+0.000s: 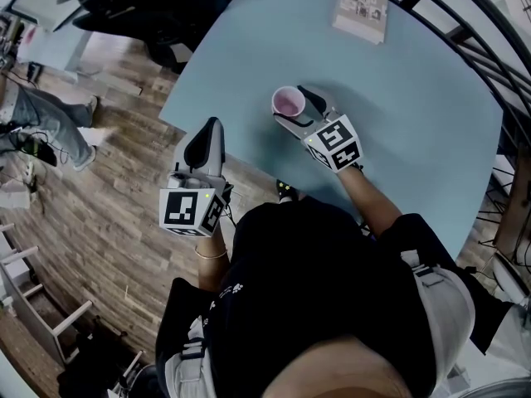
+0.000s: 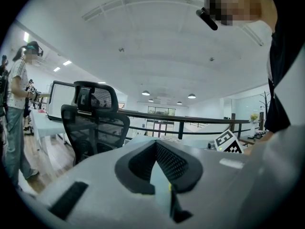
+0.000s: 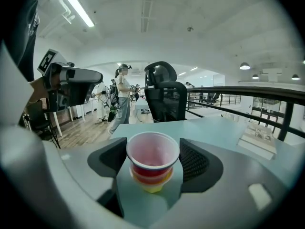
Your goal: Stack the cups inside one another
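A stack of nested cups [image 1: 288, 102] stands on the light blue table [image 1: 415, 114], a pinkish-red cup on top, with orange and yellow rims showing under it in the right gripper view [image 3: 152, 168]. My right gripper [image 1: 296, 111] is shut on the stack, one pad against each side of the rim [image 3: 152, 163]. My left gripper [image 1: 212, 128] hovers at the table's near-left edge, left of the stack, shut and holding nothing [image 2: 155, 144]. From the left gripper view the stack is hidden.
A booklet [image 1: 362, 8] lies at the table's far side [image 3: 259, 138]. A black office chair [image 2: 93, 118] stands beyond the far-left corner [image 3: 164, 97]. A dark railing [image 1: 465, 23] runs along the right. People stand on the wooden floor [image 3: 121, 99].
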The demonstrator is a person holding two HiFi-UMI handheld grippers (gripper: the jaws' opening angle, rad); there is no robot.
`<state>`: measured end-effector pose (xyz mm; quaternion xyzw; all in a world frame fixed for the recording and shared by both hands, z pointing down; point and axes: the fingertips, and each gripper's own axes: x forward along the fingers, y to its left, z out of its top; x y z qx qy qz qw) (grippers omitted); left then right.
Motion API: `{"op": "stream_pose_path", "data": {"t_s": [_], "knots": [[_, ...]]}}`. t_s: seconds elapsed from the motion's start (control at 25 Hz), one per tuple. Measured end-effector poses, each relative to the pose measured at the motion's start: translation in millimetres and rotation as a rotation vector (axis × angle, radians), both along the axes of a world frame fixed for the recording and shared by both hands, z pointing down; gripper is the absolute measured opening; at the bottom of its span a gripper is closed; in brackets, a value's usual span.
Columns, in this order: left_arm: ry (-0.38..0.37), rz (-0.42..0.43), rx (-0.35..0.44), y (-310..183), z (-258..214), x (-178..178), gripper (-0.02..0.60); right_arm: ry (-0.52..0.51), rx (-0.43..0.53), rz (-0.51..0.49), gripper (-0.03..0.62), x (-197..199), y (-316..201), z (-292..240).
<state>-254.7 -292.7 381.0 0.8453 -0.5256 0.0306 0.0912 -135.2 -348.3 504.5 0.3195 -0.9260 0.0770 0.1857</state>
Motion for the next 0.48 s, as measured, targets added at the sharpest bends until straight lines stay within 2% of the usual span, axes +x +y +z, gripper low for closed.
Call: {"op": "stream_pose_path", "data": {"t_s": [0.48], "knots": [[0.011,0.01,0.001,-4.3,1.4,2.2,-0.017,0.008,-0.017,-0.009,0.347,-1.6,0.7,6.1]]}}
